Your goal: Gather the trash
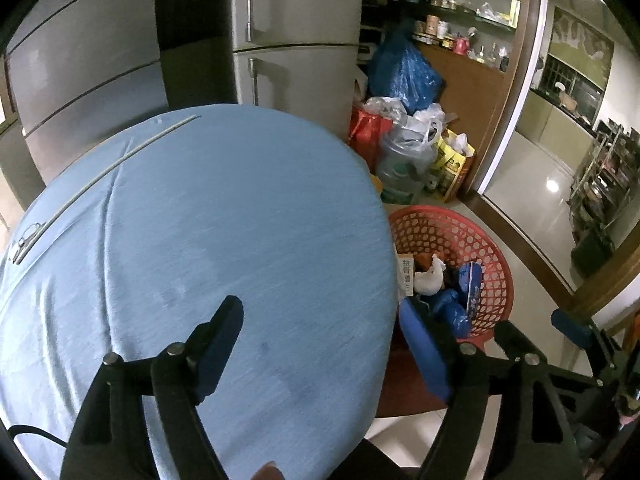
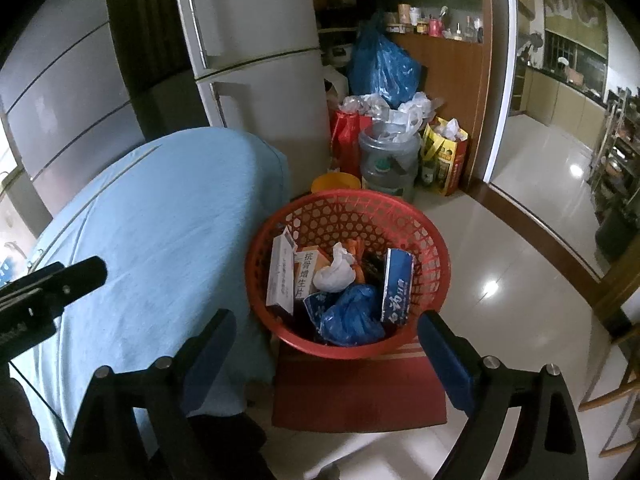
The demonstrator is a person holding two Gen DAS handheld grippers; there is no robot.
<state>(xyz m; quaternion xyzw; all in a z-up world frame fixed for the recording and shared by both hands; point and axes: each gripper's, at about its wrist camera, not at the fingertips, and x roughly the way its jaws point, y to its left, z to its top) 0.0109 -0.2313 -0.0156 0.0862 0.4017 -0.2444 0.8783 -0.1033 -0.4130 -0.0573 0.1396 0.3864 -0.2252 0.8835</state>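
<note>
A: Sitting on a red seat cushion (image 2: 360, 392), the round red plastic lattice basket (image 2: 400, 216) is being shown just ahead of the right gripper (image 2: 326, 348), between the lines of its two blue-padded fingers (image 2: 448, 360). Are those jaws being held apart?

B: Wide apart, with nothing being gripped. The trash is being kept inside the basket: white and orange printed cardboard boxes (image 2: 294, 276), a crumpled white tissue (image 2: 334, 272), a scrunched blue plastic bag (image 2: 352, 316) and a blue carton (image 2: 396, 288).

A: And the left gripper (image 1: 320, 352)?

B: Its jaws are also being held apart and empty, over the light blue cloth-covered round table (image 1: 200, 220). The basket is being seen beyond its right finger, off the table's edge.
</note>
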